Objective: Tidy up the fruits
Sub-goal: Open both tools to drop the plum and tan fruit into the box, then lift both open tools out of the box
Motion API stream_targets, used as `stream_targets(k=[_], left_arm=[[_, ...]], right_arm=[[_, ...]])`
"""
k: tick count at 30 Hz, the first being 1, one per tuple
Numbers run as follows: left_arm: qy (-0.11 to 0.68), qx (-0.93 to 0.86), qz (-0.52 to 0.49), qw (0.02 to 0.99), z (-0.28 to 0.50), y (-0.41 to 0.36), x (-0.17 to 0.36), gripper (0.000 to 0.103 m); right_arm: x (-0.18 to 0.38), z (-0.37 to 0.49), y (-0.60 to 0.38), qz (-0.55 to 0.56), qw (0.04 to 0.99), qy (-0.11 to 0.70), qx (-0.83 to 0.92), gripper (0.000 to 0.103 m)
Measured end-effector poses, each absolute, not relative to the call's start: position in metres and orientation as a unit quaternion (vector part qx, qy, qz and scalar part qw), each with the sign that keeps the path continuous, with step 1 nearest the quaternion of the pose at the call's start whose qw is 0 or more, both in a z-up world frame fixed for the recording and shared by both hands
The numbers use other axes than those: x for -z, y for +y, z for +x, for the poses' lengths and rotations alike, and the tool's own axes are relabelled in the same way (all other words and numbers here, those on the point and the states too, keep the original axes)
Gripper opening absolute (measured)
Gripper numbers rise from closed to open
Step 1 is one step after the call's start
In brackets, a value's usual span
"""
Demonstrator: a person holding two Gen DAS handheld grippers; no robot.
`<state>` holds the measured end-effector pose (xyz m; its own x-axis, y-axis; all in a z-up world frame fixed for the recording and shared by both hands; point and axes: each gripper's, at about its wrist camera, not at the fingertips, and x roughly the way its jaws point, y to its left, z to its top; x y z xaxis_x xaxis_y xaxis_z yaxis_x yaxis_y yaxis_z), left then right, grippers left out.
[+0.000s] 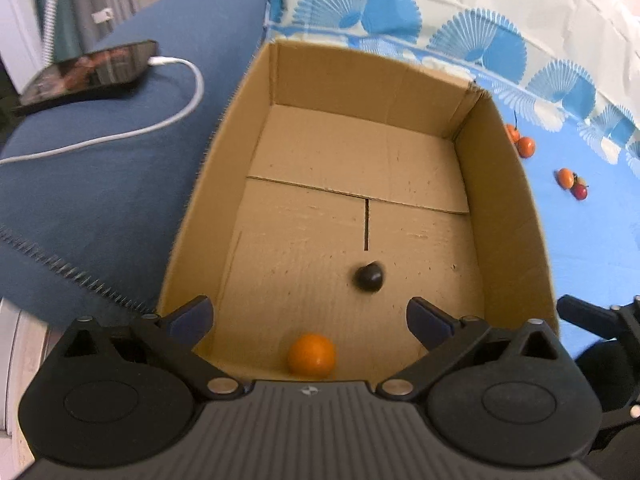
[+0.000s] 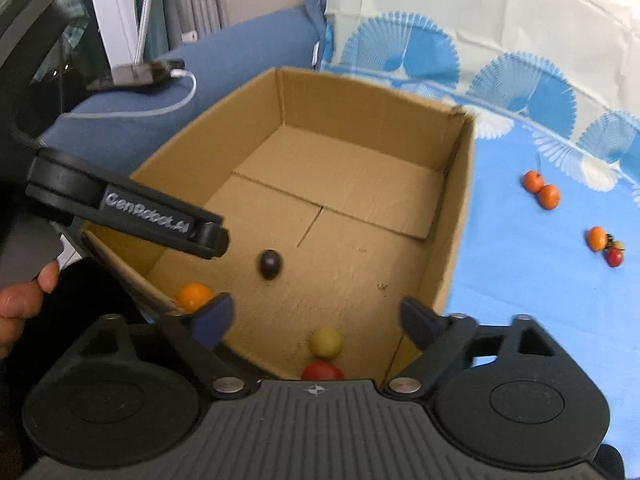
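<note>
fruits are partway sorted, i'd say not even half. the open brown cardboard box point(image 2: 452, 216) sits on the table with the blue and white fan-print tablecloth point(image 2: 520, 288), and four pieces are already lying on its floor: a small round orange fruit point(image 2: 194, 295) in the near left corner, a dark purple plum-looking one point(image 2: 271, 264) out in the middle and a bit blurred, so maybe rolling, can't say for sure, plus a pale yellow round fruit point(image 2: 326, 342) and a red one point(image 2: 322, 371) right up against the near wall, touching each other.

both grippers hang over the near edge of the box, pointing down into it. left gripper point(image 1: 310, 320) has its jaws spread wide with nothing between the pads, and the orange fruit just lies on the cardboard below. right gripper point(image 2: 316, 318) is also spread open and empty, with the yellow and red ones lying on the floor under it.

what's left: out on the tablecloth, well right of the box, there's a pair of small orange fruits point(image 2: 541, 189) touching, and nearer, a little cluster of an orange one with a red one point(image 2: 605, 246). looks like at least two more trips.
</note>
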<state>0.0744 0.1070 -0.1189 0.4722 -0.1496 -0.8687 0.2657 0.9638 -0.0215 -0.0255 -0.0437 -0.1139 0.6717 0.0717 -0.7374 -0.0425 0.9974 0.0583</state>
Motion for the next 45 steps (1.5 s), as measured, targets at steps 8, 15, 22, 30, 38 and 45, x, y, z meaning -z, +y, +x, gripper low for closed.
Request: stream_targets(k=[8, 15, 22, 30, 38, 45], left_arm=[[0.473, 0.07, 0.064, 0.876, 0.001, 0.126, 0.104, 0.103], [0.434, 0.083, 0.083, 0.893, -0.029, 0.117, 0.085, 0.103], [0.404, 0.1, 0.097, 0.904, -0.057, 0.106, 0.069, 0.103], [0.382, 0.104, 0.102, 0.913, -0.076, 0.103, 0.055, 0.103], [0.375, 0.103, 0.101, 0.916, -0.081, 0.106, 0.052, 0.103], [0.378, 0.105, 0.098, 0.915, -0.078, 0.11, 0.053, 0.103]], right_arm=[[0.089, -0.083, -0.059, 0.051, 0.924, 0.38, 0.008, 0.099], [0.069, -0.12, -0.066, 0.062, 0.942, 0.33, 0.032, 0.1], [0.055, -0.146, -0.055, 0.031, 0.955, 0.295, 0.011, 0.102], [0.043, -0.164, -0.055, 0.03, 0.963, 0.267, 0.017, 0.102], [0.039, -0.17, -0.05, 0.021, 0.966, 0.258, 0.014, 0.102], [0.039, -0.171, -0.049, 0.019, 0.966, 0.258, 0.012, 0.102]])
